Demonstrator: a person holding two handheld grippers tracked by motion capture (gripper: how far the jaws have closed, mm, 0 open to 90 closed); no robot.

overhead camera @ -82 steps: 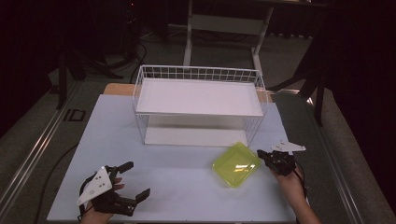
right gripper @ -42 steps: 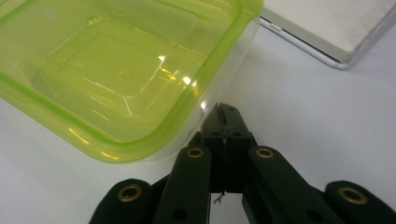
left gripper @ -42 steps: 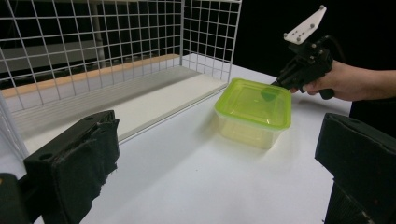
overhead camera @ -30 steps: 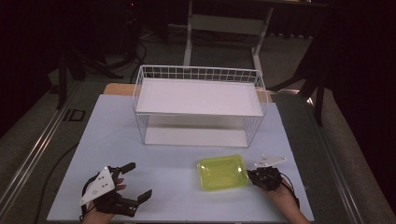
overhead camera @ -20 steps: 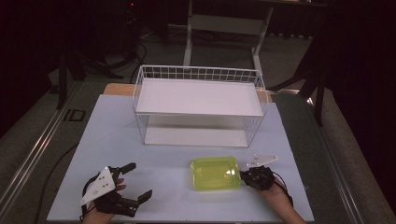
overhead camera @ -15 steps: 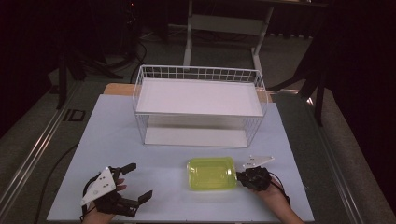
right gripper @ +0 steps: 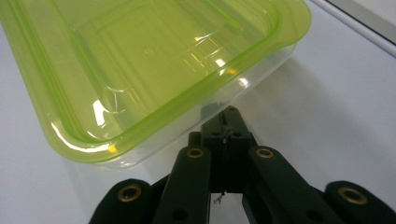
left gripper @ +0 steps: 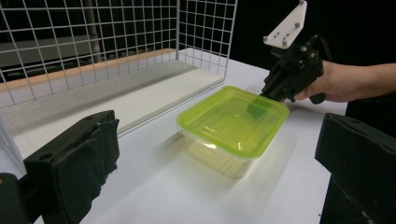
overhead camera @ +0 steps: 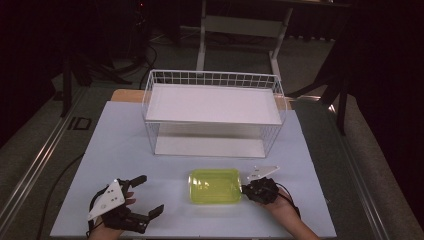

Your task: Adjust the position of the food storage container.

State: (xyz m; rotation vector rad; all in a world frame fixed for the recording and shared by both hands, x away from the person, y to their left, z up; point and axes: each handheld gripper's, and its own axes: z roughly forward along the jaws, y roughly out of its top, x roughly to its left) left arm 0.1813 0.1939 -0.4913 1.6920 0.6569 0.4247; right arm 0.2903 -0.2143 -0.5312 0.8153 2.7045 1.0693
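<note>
Right tool, clenched empty, nudges light, slippery lidded plastic container ahead; its stiff rim looks the best hold.

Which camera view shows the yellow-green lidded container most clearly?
The left gripper view: the whole container shows, lid on, right claw at its far edge. The high view shows it small from above; the right gripper view gives one close corner.

Rack: on the table, toward its far edge, centred.
Box: on the table, in front of the rack, apart from it.
Right gripper: touching the box's right end.
Left gripper: near edge, well left of the box.
</note>
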